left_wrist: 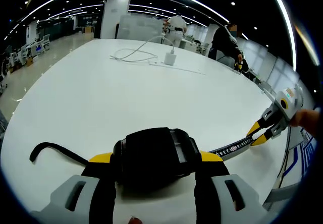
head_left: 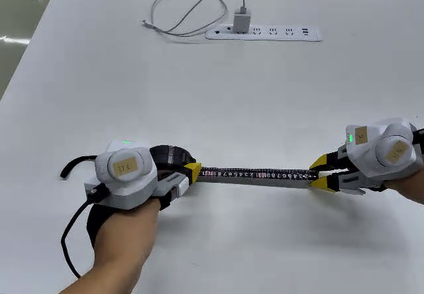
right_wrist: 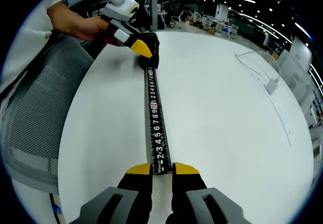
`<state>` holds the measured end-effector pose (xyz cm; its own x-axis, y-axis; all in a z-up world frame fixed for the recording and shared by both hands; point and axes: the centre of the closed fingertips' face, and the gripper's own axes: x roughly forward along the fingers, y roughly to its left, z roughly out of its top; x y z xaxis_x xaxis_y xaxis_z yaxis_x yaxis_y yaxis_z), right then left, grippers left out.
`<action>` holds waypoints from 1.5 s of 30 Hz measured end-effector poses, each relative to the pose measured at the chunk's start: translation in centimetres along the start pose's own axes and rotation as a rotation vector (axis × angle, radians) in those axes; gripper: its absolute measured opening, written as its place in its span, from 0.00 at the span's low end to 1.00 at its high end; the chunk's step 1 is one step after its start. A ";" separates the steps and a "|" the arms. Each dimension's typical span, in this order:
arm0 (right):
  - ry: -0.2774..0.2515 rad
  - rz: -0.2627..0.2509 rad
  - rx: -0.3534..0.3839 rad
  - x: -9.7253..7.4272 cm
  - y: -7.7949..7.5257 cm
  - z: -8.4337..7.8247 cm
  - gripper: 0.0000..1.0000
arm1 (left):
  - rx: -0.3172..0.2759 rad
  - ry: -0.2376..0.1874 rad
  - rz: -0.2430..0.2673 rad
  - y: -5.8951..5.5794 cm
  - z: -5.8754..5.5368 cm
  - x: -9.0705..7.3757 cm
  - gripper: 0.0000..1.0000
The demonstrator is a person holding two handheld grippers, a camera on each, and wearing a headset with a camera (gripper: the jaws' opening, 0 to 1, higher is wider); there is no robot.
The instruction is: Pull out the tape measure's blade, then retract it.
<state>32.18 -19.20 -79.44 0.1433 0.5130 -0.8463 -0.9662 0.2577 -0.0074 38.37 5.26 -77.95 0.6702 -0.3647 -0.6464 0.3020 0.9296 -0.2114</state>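
While the left gripper [left_wrist: 156, 157] clamps the tape measure case [head_left: 171, 156], the right gripper [head_left: 318, 173] pinches the blade [head_left: 255, 174] at its right end. The blade looks springy and likely slick, so hold there.

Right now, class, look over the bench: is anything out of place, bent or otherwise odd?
Nothing stands out. The left gripper clamps the tape measure case, and the blade runs straight over the table to the right gripper, with no kink or twist.

Left hand-held gripper [head_left: 186, 169] holds case [head_left: 170, 155], right hand-held gripper [head_left: 320, 173] pinches blade [head_left: 255, 174].
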 end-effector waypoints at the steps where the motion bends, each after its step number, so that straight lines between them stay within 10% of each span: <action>1: 0.001 0.002 -0.001 0.1 0.0 0.0 0.10 | -0.002 0.001 -0.001 0.0 0.0 0.0 0.59; 45: -0.035 0.027 -0.025 1.9 -0.4 2.3 0.10 | -0.031 -0.008 -0.017 0.1 0.1 0.1 0.59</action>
<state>33.33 -16.41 -79.83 0.1235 0.5477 -0.8275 -0.9748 0.2232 0.0022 38.48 5.33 -77.98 0.6702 -0.3813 -0.6368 0.2927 0.9242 -0.2453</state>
